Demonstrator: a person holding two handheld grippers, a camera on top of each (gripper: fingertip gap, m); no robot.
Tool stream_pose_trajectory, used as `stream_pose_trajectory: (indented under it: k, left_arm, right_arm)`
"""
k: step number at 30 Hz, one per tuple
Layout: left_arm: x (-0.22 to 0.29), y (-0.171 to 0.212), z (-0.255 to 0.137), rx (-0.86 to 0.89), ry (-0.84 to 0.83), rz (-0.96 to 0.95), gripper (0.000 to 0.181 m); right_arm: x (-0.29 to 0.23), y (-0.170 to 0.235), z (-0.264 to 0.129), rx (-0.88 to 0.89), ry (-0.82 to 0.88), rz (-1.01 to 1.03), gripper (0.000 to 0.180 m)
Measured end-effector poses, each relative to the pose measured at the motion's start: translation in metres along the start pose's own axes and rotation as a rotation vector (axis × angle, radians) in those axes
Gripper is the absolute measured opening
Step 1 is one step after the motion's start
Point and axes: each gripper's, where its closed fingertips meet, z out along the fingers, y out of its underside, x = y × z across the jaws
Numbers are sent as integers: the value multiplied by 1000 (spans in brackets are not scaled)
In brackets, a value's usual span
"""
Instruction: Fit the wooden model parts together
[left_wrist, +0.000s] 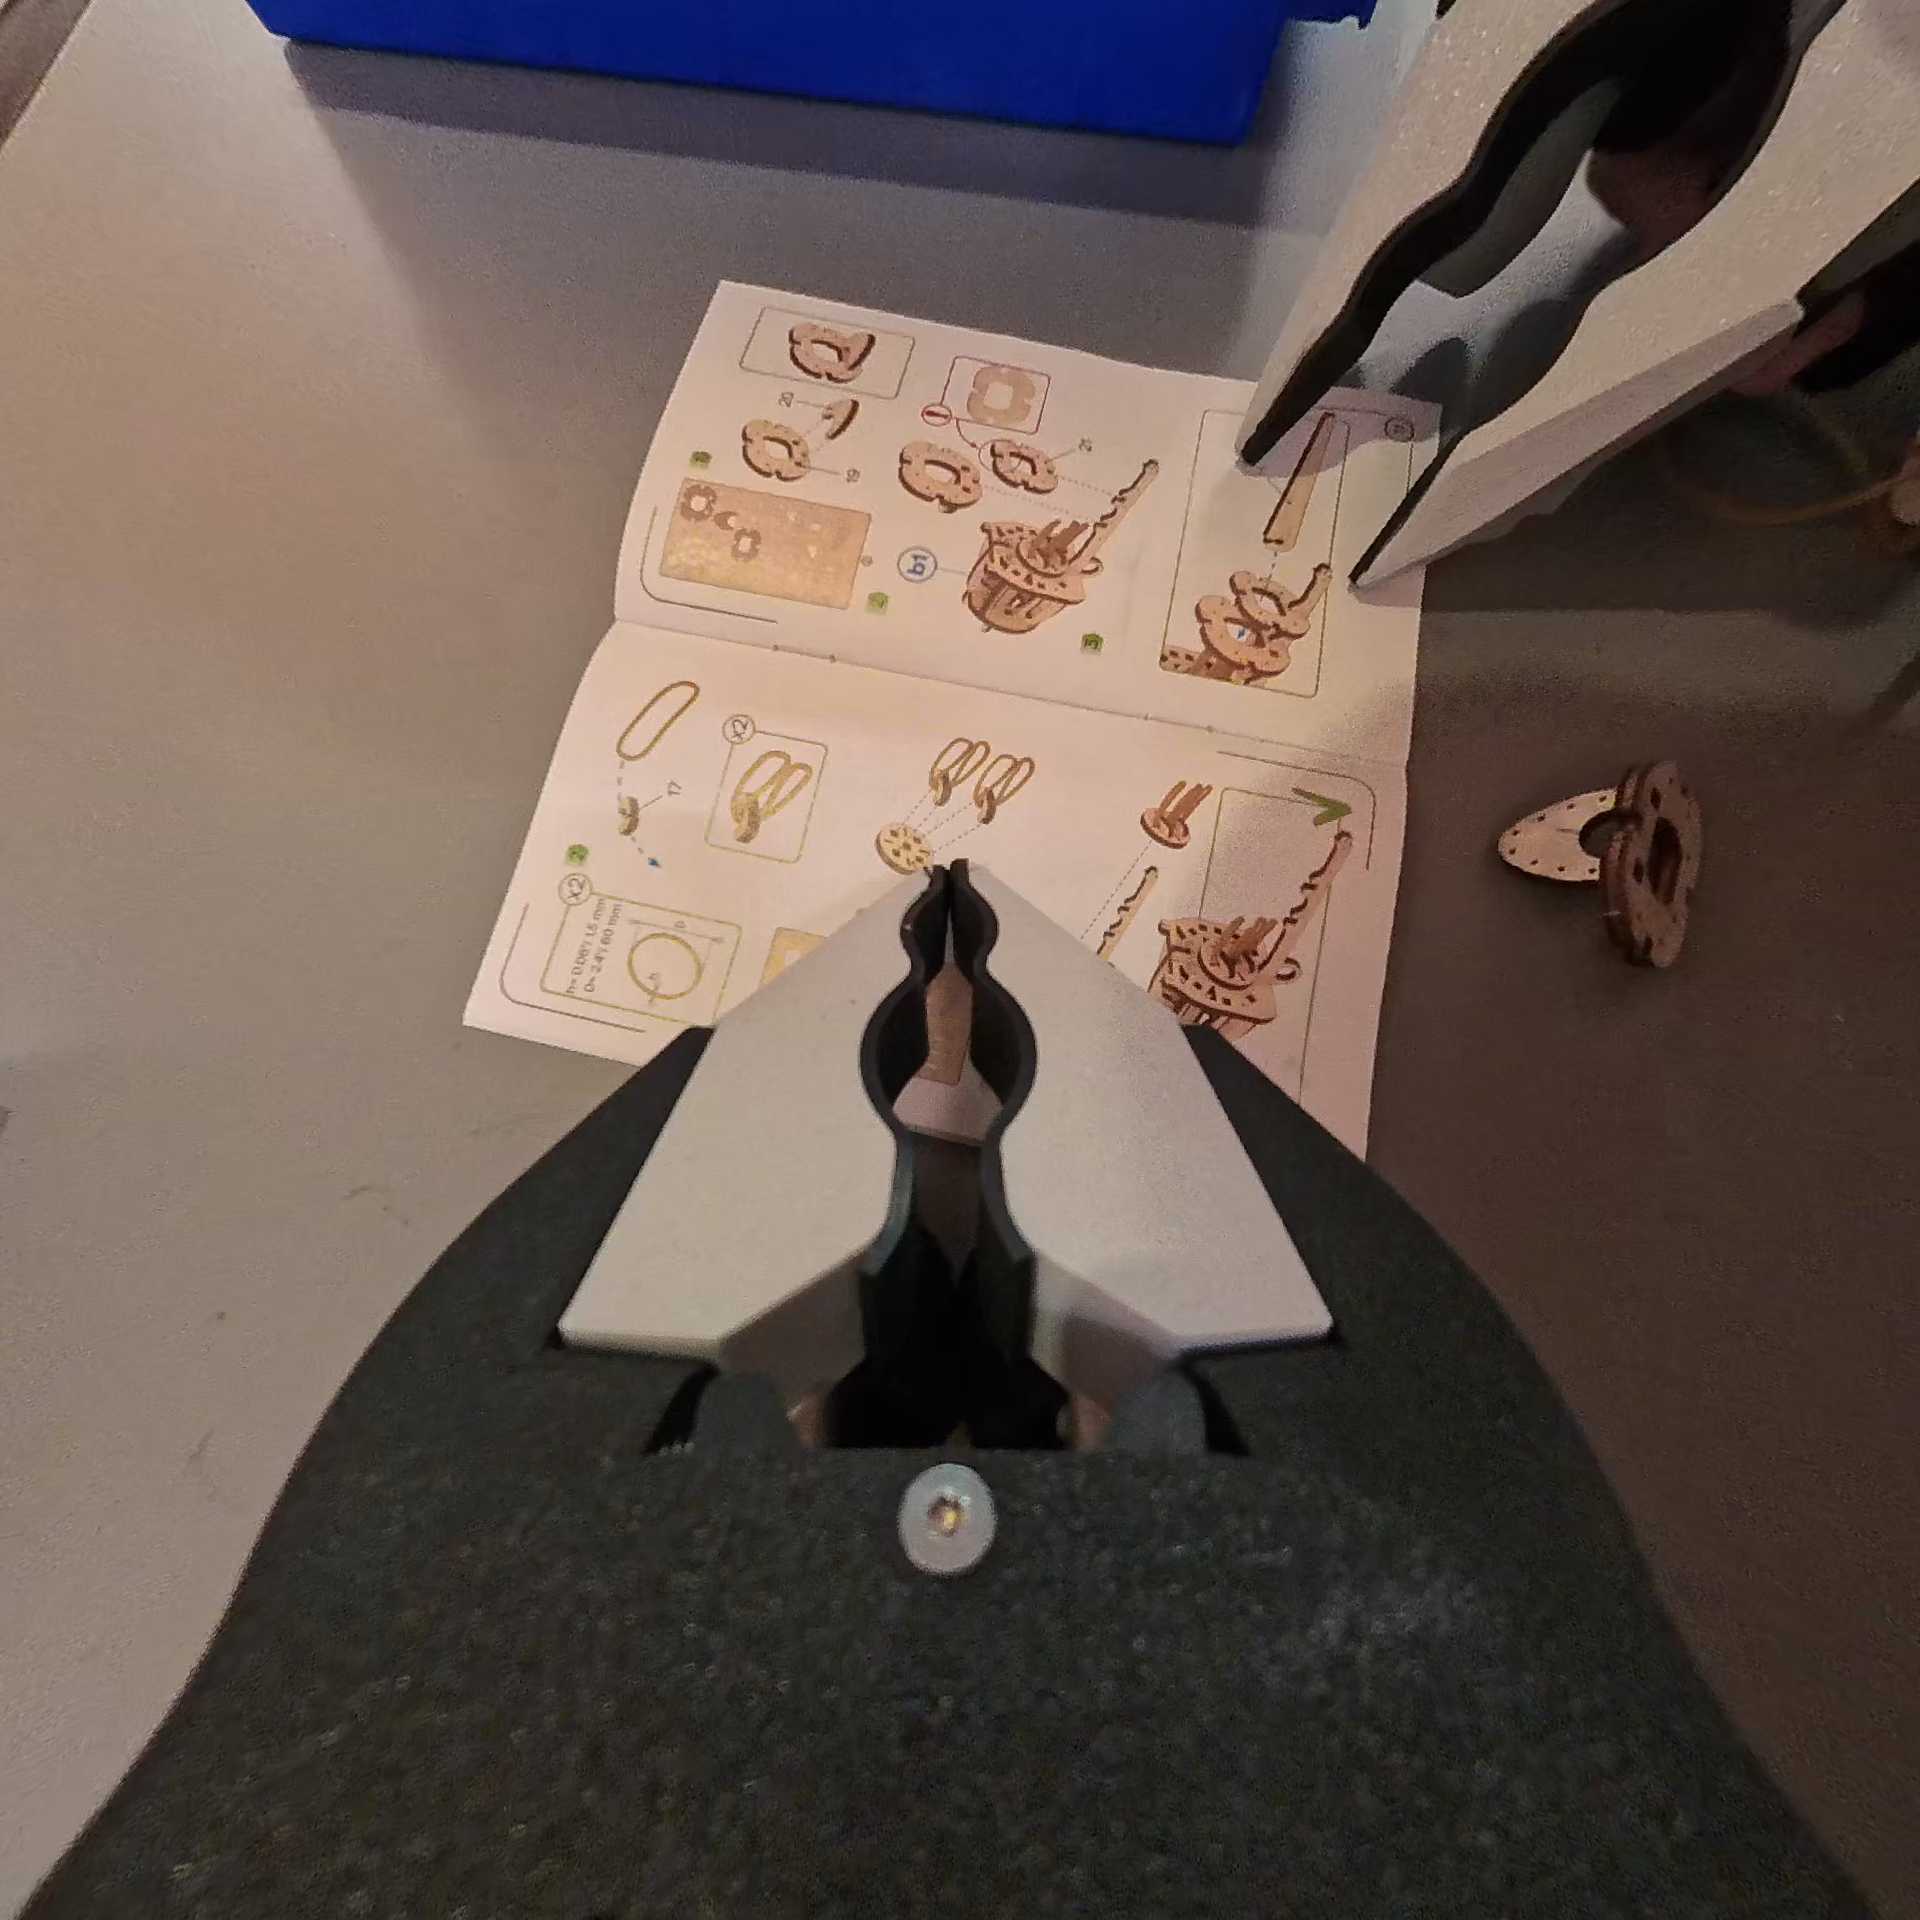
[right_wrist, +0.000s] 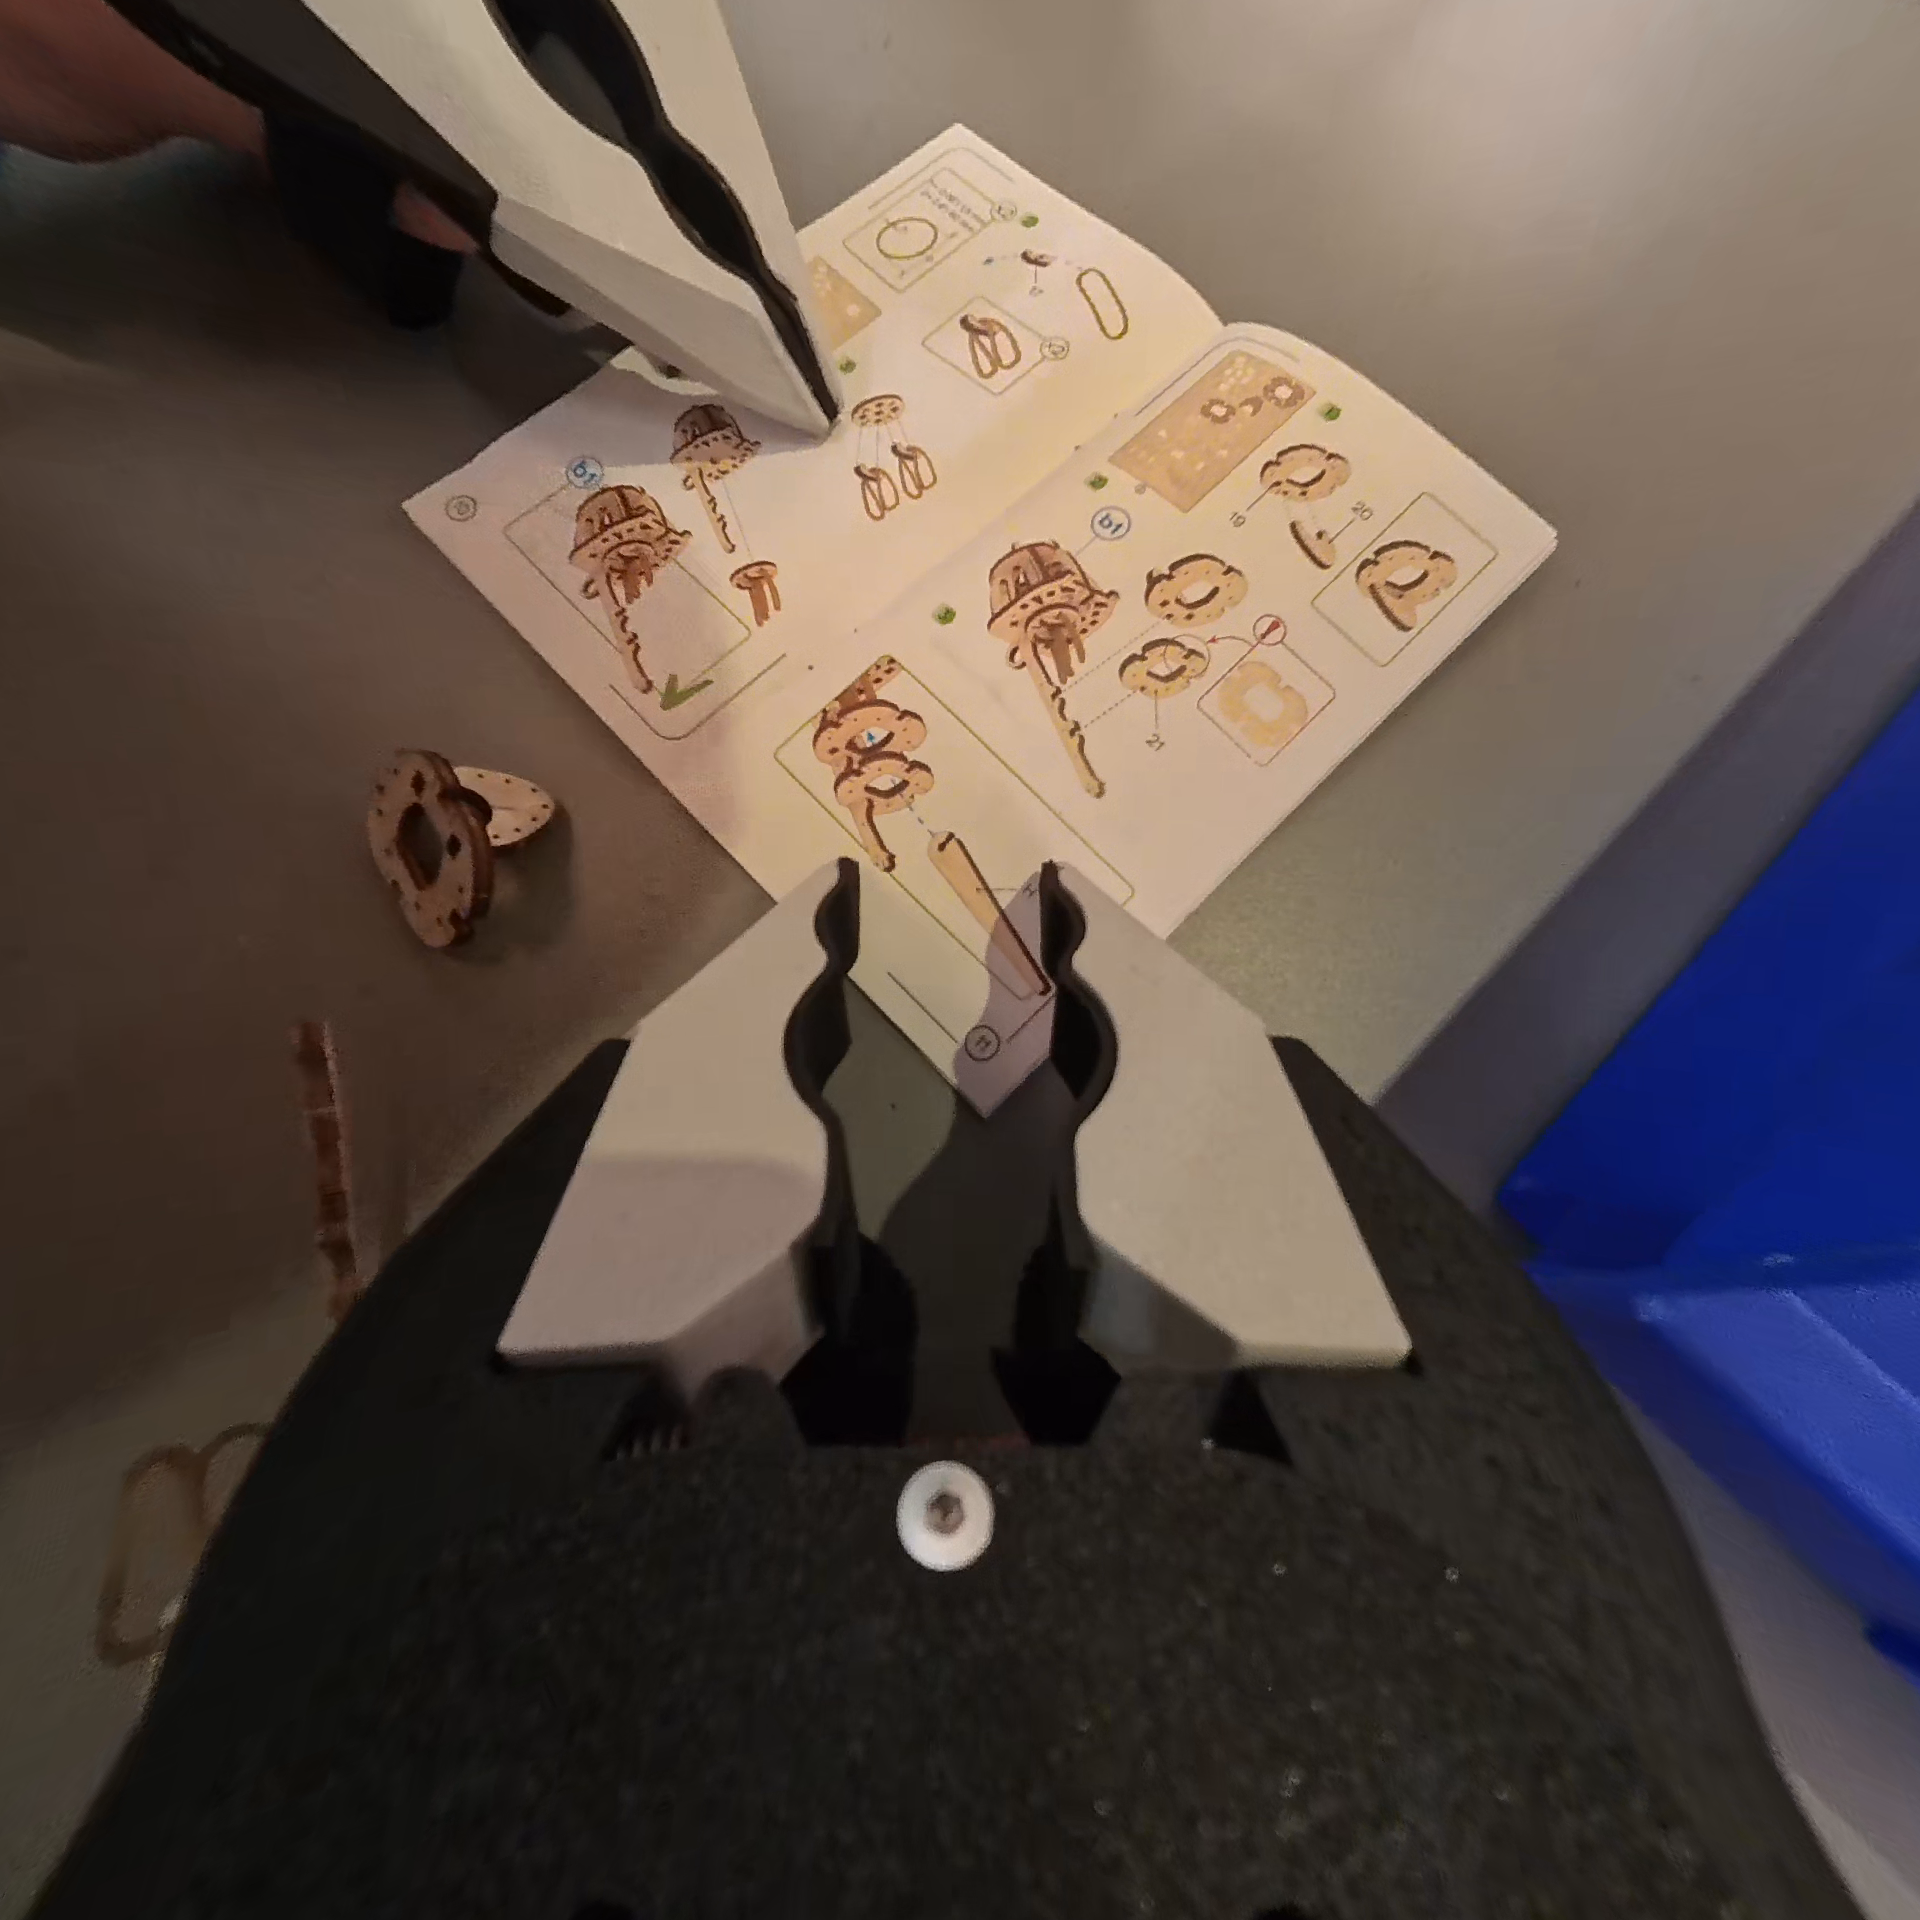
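A small wooden assembly (left_wrist: 1621, 852), a flower-shaped disc slotted onto a dotted leaf-shaped piece, lies on the grey table right of the open instruction booklet (left_wrist: 862, 665). It also shows in the right wrist view (right_wrist: 447, 831). My left gripper (left_wrist: 951, 873) is shut, tips together, low over the booklet's near page. It shows in the right wrist view (right_wrist: 826, 416) too. I see no wooden part in it. My right gripper (right_wrist: 948, 878) is open and empty over the booklet's corner, a little right of the assembly. It reaches in from the upper right in the left wrist view (left_wrist: 1307, 511).
A blue bin (right_wrist: 1745, 1143) stands beside the booklet (right_wrist: 1455, 540) and at the far edge in the left wrist view (left_wrist: 779, 62). A thin wooden strip (right_wrist: 327, 1143) and a rubber band (right_wrist: 156, 1538) lie on the table near my right gripper. A hand (right_wrist: 104, 104) holds the left gripper. Left tips to right tips: about 11 cm. The rubber band (right_wrist: 156, 1538) is about 12 cm from my right fingertips and 20 cm from my left.
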Motion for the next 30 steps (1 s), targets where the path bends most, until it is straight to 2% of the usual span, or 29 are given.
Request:
stream_pose_trajectory:
  k: [15, 23, 30]
  left_arm:
    - [0, 0, 0, 0, 2, -1, 0]
    - [0, 5, -6, 2, 85, -47, 0]
    - [0, 5, -6, 2, 79, -40, 0]
  right_arm:
    - [2, 0, 0, 10, -9, 8, 32]
    - [2, 0, 0, 10, -17, 14, 32]
    - [2, 0, 0, 11, -13, 12, 31]
